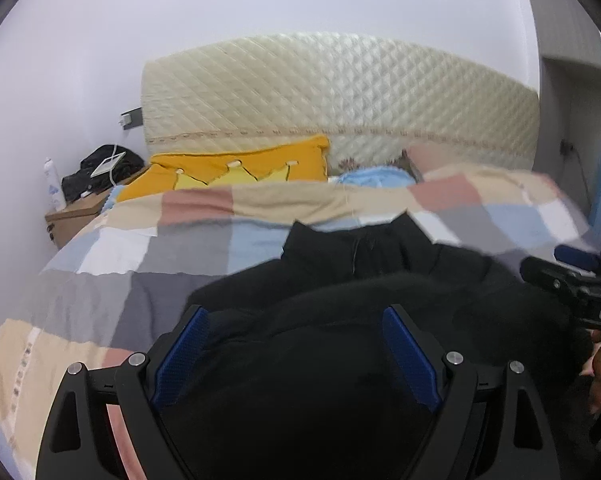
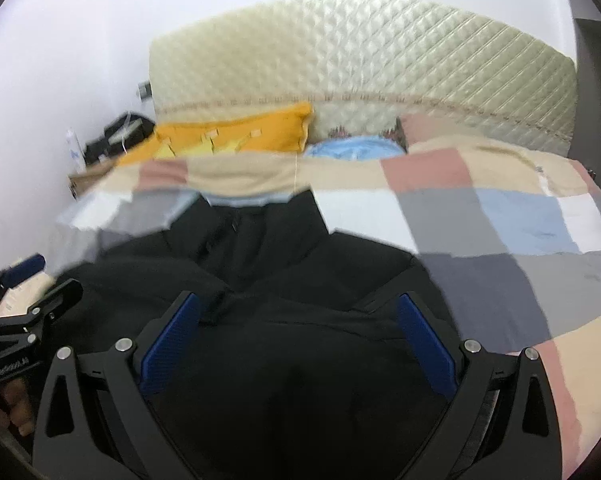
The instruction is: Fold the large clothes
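Observation:
A large black garment [image 1: 340,280] lies on a checked bedspread [image 1: 140,248], collar toward the headboard. It also shows in the right wrist view [image 2: 284,264]. My left gripper [image 1: 296,316] is open, its blue pads spread over the garment's near left part. My right gripper [image 2: 300,304] is open over the garment's near right part, with fabric bunched between its fingers. The right gripper shows at the right edge of the left wrist view [image 1: 572,276]. The left gripper shows at the left edge of the right wrist view [image 2: 32,292].
A cream quilted headboard [image 1: 340,92] stands at the far end. A yellow pillow [image 1: 236,168] and a light blue pillow [image 1: 376,176] lie before it. A bedside box [image 1: 80,208] at left carries a black bag and a bottle [image 1: 54,188].

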`<state>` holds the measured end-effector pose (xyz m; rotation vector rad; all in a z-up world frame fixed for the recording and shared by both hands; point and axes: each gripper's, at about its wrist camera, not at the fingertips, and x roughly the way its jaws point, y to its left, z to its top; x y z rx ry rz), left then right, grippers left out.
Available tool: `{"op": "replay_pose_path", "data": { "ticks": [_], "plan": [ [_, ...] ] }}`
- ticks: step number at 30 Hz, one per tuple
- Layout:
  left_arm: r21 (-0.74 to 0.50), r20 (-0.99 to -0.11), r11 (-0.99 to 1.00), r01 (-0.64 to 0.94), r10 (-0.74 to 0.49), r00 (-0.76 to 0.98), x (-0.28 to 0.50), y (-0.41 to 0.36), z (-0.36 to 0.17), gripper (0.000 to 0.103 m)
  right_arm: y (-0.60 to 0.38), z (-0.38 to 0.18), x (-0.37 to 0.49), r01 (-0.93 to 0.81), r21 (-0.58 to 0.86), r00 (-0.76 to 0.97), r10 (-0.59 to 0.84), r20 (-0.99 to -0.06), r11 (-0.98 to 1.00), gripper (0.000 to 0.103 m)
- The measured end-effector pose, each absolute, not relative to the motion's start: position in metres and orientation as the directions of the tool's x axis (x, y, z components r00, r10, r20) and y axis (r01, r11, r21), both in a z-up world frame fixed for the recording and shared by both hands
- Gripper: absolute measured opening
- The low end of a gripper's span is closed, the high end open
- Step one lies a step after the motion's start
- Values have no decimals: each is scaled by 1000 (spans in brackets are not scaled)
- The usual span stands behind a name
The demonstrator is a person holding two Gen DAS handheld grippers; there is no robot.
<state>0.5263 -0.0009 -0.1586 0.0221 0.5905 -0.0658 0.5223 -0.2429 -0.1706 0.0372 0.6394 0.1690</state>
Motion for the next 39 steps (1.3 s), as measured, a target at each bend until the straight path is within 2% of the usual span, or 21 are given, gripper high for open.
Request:
{"op": "replay_pose_path", "data": {
  "ticks": [6,12,21,25,28,36,39],
  "plan": [
    [3,-516,999,49,-40,856,464,6,-85,88,-245,-95,461,-170,78,832,186,-523,982,99],
    [-62,-469,996,59,-82,880,381,13,-18,88,-241,-24,383,-209,76,867,220,-447,975,99],
    [-27,-426,997,66,-71,902,266,7,24,88,-240,30,258,-241,79,897,253,-363,967,100],
    [-57,-424,991,120,-133,896,222,4,18,89,-241,28,211,-254,86,900,268,-343,963,101],
    [-59,-427,991,120,-133,894,201,7,3,88,-243,9,184,-254,93,902,271,-337,963,102],
    [-79,-423,989,123,-144,894,154,17,-45,89,-259,-58,145,-240,112,883,265,-388,964,102],
    [-74,-456,989,131,-151,877,153,20,-68,88,-267,-79,139,-237,98,872,256,-418,967,102]
  ]
}}
